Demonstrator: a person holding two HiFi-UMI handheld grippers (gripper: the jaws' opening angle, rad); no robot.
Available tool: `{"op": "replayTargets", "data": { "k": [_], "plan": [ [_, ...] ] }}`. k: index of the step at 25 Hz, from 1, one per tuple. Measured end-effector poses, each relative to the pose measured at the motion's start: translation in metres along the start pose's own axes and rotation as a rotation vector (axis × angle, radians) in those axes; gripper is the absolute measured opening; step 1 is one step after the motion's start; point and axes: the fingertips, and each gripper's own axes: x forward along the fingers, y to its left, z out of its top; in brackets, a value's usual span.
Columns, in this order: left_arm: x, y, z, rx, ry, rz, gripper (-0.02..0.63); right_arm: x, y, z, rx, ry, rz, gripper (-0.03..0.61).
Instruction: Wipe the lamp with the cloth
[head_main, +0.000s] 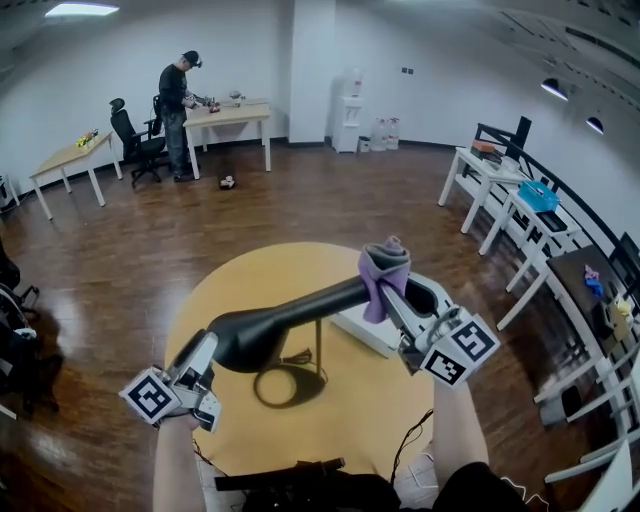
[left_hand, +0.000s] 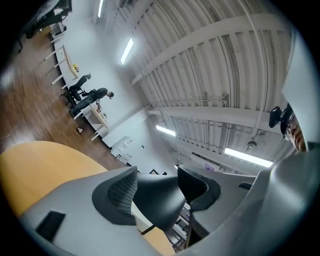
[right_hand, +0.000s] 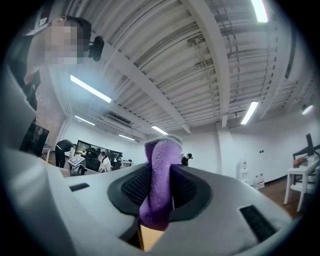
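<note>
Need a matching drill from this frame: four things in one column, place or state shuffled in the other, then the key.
Things:
1. cloth
2. lamp
3. table
4. person in the background

Place or state:
A. between the left gripper jaws
B. round, yellow top
C. standing at a far desk
D. pinched in the right gripper jaws

Pairs: 1-D, 2-A, 3-B, 4-C
</note>
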Motion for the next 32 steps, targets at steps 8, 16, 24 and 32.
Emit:
{"op": "replayTargets", "data": {
  "k": [8, 16, 24, 32],
  "plan": [
    [0.012, -0.008, 0.001, 0.018, -0.033, 0.018, 0.239, -0.003, -0.004, -0.004, 0.012, 0.003, -0.023, 0.094],
    [0.014, -0.006, 0.006, -0.003, -0.065, 0.005, 0.238, -0.01, -0.023, -0.063, 0.136, -0.036, -0.048, 0.095],
    [0.005, -0.004, -0.002, 0.008, -0.051, 0.017, 0.236, 0.022, 0.002, -0.075, 0.019, -0.063, 0.047, 0.095],
    [0.007, -0.008, -0.005, 0.059, -0.028, 0.039, 0.236, 0.033, 0.03, -0.095, -0.265, -0.029, 0.139, 0.094]
  ]
}}
